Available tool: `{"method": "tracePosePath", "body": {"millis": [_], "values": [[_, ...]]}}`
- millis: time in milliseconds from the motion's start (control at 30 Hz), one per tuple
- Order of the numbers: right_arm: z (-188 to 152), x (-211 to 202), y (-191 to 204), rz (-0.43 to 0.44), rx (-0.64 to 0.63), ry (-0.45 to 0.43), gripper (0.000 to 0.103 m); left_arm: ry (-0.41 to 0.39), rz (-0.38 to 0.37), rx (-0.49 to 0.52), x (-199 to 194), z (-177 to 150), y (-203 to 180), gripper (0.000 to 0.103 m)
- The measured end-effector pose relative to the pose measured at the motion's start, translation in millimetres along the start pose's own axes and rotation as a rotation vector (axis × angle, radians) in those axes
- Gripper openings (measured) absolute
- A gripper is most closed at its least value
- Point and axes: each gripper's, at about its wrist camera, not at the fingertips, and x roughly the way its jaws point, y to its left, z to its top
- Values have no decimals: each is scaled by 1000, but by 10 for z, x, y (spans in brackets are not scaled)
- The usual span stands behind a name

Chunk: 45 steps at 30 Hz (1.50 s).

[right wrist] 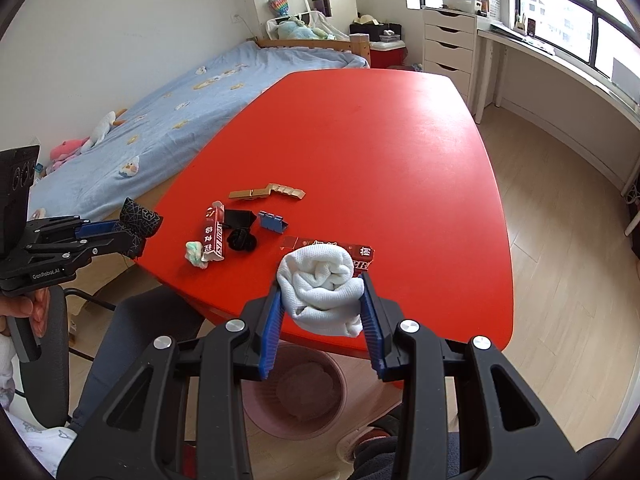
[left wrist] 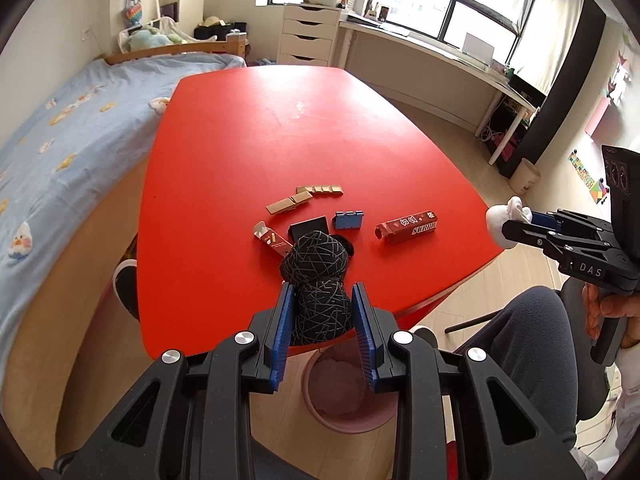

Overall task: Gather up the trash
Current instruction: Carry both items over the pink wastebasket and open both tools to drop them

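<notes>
My left gripper (left wrist: 323,288) is shut on a black rolled cloth bundle with grey line pattern (left wrist: 316,264), held above the near edge of the red table (left wrist: 280,128). My right gripper (right wrist: 322,286) is shut on a white rolled cloth bundle (right wrist: 320,280), also over the near edge. Each gripper shows in the other's view: the right gripper (left wrist: 516,220) with its white bundle (left wrist: 502,218), the left gripper (right wrist: 128,230) with its black bundle (right wrist: 140,218). On the table lie a red box (left wrist: 406,227), a small red carton (left wrist: 272,238), a black box (left wrist: 310,226), a blue piece (left wrist: 349,220) and gold wrappers (left wrist: 304,198).
A pink bin (left wrist: 344,392) stands on the floor under the table's near edge, below both grippers. A pastel crumpled item (right wrist: 196,254) and a small black object (right wrist: 240,240) lie near the carton. A bed (left wrist: 60,140) runs along the left; a person's knee (left wrist: 520,328) is at the right.
</notes>
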Motion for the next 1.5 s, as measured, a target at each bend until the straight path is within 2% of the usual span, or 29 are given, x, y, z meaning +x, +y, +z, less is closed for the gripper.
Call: {"method": "tracePosePath", "body": {"millis": [267, 533, 867, 933, 967, 1000, 1033, 1067, 1100, 1233, 1500], "values": [[-236, -204, 237, 38, -21, 0, 36, 12, -48, 8, -62, -214, -201, 29], [-525, -165, 399, 89, -24, 49, 37, 53, -93, 22, -35, -439, -383, 29], [-587, -151, 467, 121, -30, 55, 38, 62, -133, 41, -62, -501, -509, 30], [-586, -152, 473, 130, -33, 55, 42, 62, -140, 48, -61, -498, -523, 31], [-587, -155, 474, 132, -33, 55, 57, 63, -142, 53, -55, -497, -525, 32], [-589, -162, 468, 134, -29, 51, 73, 65, -142, 56, -49, -494, -524, 41], [-588, -167, 459, 135, -27, 45, 78, 59, -139, 54, -50, -490, -515, 60], [-582, -171, 451, 132, -25, 42, 83, 47, -137, 48, -59, -487, -504, 71], [-580, -170, 444, 127, -24, 43, 88, 30, -133, 39, -77, -485, -491, 87], [-578, -155, 416, 112, -20, 46, 93, 18, -91, 24, -80, -470, -447, 94], [-576, -120, 393, 107, -15, 54, 97, 13, -70, 7, -93, -468, -365, 95]]}}
